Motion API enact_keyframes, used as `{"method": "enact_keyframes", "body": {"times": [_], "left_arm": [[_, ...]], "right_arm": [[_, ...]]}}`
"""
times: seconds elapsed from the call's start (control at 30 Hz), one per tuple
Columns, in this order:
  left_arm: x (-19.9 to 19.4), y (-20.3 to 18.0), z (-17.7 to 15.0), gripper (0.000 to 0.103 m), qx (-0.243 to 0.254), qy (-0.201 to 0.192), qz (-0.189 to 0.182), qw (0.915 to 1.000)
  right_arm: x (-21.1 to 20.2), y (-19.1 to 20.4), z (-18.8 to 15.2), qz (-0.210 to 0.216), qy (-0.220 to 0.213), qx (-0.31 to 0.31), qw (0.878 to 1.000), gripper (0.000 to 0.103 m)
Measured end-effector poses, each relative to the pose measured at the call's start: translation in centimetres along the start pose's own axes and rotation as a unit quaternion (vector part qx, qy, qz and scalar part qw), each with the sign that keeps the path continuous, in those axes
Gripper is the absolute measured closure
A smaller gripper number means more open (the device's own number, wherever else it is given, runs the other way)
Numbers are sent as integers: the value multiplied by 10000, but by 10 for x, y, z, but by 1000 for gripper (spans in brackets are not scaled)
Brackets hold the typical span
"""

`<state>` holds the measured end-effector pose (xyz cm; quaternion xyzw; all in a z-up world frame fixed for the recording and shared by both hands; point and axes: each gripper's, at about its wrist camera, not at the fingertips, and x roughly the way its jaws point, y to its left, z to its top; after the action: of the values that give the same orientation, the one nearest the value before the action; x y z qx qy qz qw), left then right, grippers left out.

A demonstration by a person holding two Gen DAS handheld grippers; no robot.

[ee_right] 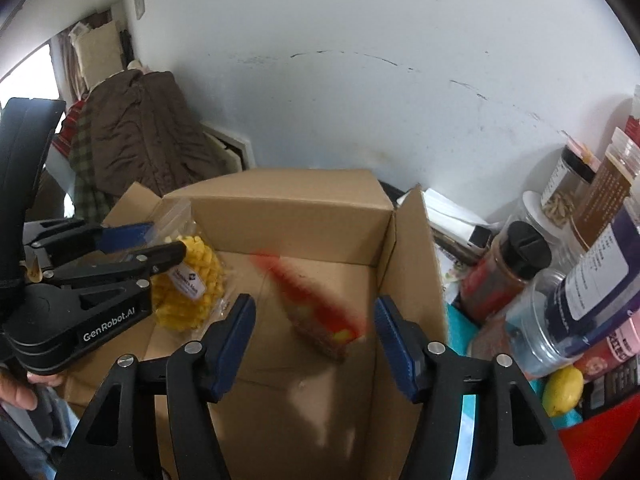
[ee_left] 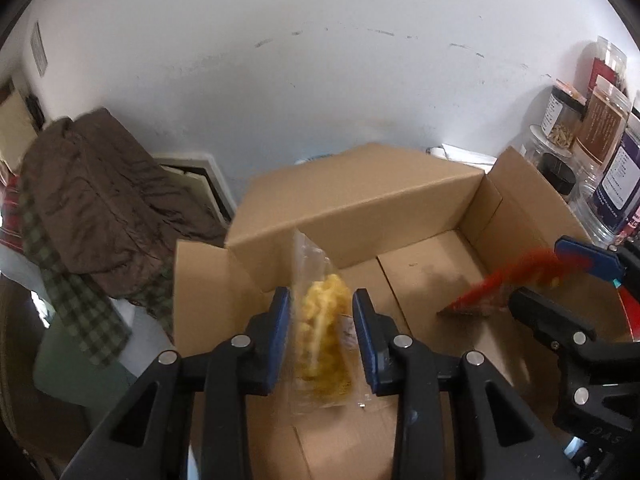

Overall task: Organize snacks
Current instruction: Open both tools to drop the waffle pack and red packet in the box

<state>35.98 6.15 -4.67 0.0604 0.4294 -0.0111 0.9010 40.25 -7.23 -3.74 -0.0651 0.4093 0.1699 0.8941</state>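
Observation:
An open cardboard box (ee_left: 360, 196) fills the middle of both views; it also shows in the right wrist view (ee_right: 288, 208). My left gripper (ee_left: 320, 336) is open over the box, its jaws either side of a clear bag of yellow snacks (ee_left: 324, 344) without pressing it. The same bag shows in the right wrist view (ee_right: 188, 292) by my left gripper (ee_right: 156, 240). My right gripper (ee_right: 316, 340) is open, and a blurred red snack packet (ee_right: 316, 304) is in the air between its jaws above the box floor. The packet also shows in the left wrist view (ee_left: 500, 284).
Several jars and bottles (ee_right: 580, 248) crowd the right side next to the box, with a yellow lemon (ee_right: 564, 392). Brown and checked clothing (ee_left: 92, 208) is piled to the left. A white wall stands behind.

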Motion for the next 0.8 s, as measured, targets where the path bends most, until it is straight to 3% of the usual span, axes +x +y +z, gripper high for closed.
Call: {"method": "enact_keyframes", "body": {"times": [0.07, 0.23, 0.8], "left_arm": [[-6, 0, 1, 71, -23, -25, -43, 10000], [-26, 1, 1, 71, -28, -148, -59, 9999], [-137, 4, -10, 71, -103, -891, -249, 9957]], "right_arm": [[0, -1, 0, 6, -21, -17, 10000, 35], [-15, -1, 1, 8, -142, -1, 9999, 35], [-122, 17, -1, -253, -919, -165, 9953, 30]]}}
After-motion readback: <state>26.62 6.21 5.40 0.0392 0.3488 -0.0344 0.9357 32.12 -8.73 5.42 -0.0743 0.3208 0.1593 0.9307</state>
